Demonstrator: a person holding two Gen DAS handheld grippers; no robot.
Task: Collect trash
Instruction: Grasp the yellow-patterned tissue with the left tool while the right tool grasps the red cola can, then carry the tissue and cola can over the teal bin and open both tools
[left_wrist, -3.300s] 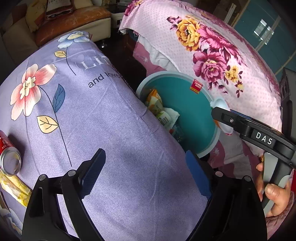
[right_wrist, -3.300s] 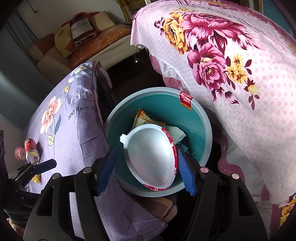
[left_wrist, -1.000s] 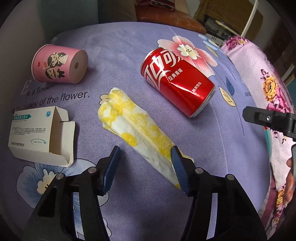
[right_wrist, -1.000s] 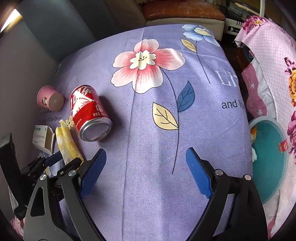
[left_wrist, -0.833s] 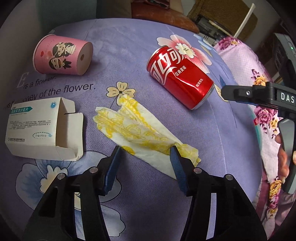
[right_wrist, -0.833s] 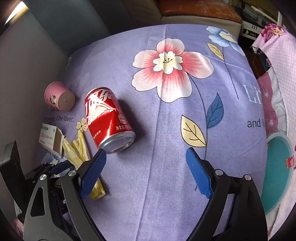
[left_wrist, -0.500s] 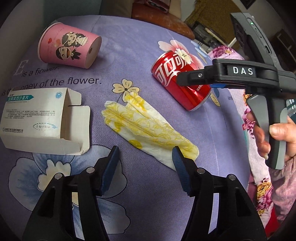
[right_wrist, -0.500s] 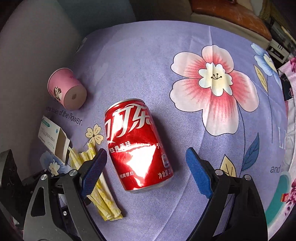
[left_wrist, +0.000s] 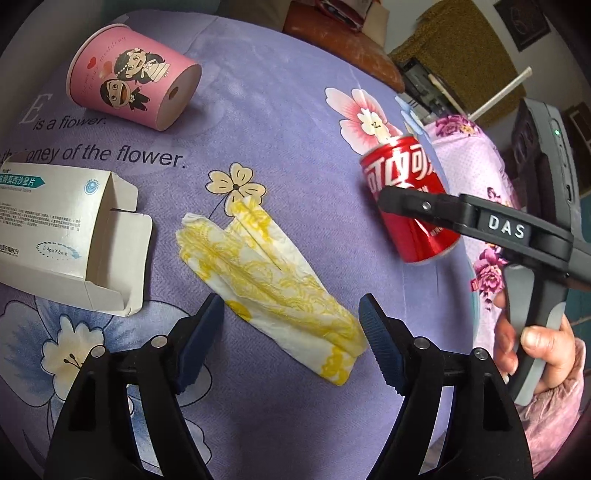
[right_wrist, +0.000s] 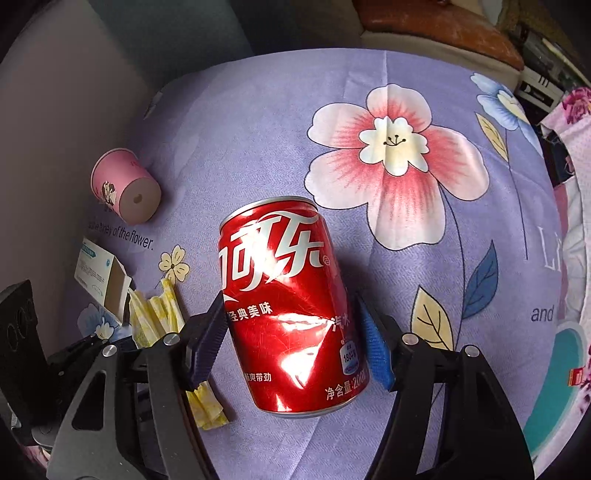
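Note:
A red cola can (right_wrist: 291, 306) lies on its side on the purple flowered cloth (right_wrist: 369, 74). My right gripper (right_wrist: 291, 336) is open with its blue pads on either side of the can's lower half. The can also shows in the left wrist view (left_wrist: 410, 206), partly behind the right gripper's finger. A crumpled yellow-and-white wrapper (left_wrist: 273, 280) lies in front of my left gripper (left_wrist: 291, 325), which is open with its near end between the pads. A pink paper cup (left_wrist: 129, 81) lies on its side and an open white carton (left_wrist: 62, 225) lies at the left.
The teal bin (right_wrist: 557, 373) stands low at the right edge of the right wrist view, beside pink flowered bedding (left_wrist: 476, 155). A sofa with an orange cushion (right_wrist: 436, 22) is behind the cloth-covered surface. A hand (left_wrist: 532, 343) holds the right gripper's handle.
My right gripper has come down from the bin over the can and narrowed around it. My left gripper has edged closer to the yellow wrapper.

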